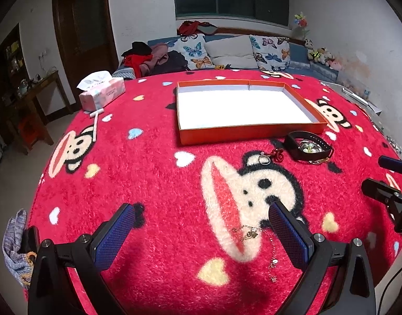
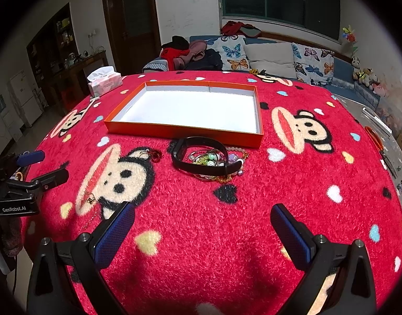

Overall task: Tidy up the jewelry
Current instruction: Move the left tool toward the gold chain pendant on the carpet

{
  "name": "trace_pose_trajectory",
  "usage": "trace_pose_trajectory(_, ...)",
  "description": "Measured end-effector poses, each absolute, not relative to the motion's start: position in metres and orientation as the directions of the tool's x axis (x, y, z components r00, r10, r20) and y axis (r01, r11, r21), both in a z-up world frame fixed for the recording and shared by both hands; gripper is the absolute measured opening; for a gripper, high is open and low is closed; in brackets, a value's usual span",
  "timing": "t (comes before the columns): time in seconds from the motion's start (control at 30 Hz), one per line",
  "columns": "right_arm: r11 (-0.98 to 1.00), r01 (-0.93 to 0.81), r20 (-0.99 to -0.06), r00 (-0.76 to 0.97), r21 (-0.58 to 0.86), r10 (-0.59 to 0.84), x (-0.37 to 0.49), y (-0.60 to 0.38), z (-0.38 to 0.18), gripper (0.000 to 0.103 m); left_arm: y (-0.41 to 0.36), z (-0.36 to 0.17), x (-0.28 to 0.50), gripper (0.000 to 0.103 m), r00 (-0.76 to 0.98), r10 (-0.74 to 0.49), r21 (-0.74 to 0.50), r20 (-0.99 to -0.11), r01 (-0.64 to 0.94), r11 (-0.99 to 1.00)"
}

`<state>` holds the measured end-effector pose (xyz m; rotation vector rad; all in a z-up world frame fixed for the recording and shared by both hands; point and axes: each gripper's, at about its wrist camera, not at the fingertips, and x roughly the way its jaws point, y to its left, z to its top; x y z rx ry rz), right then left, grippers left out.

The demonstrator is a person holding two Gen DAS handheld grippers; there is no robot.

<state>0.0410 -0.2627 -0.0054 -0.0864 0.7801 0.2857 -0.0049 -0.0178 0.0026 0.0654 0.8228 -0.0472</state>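
With both the left gripper (image 1: 201,225) and right gripper (image 2: 202,225) spread wide and gripping nothing, the orange tray (image 2: 185,131) holds no jewelry, while the black wristband (image 2: 201,166) rings beaded bracelets (image 2: 205,158) beside its near wall.

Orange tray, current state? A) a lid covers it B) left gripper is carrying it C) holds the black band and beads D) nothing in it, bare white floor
D: the orange tray shows only its bare white floor, while the black band and beads lie on the red blanket in front of it, and the left gripper is open over the gold chain.
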Motion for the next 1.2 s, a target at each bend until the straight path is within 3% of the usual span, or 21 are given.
trace_pose_trajectory(1.03, 0.952, -0.305, -0.711, 0.668, 0.009, 0.22, 0.043, -0.262, -0.013, 0.103, -0.018, -0.018, -0.01, 0.103, 0.661, -0.037, 0.053, -0.749, 0.116, 0.992)
trace_pose_trajectory(1.2, 0.951, -0.31, -0.713, 0.664, 0.013, 0.226, 0.043, -0.261, -0.013, 0.103, -0.02, -0.026, -0.014, 0.097, 0.647, -0.069, 0.039, -0.759, 0.151, 0.988)
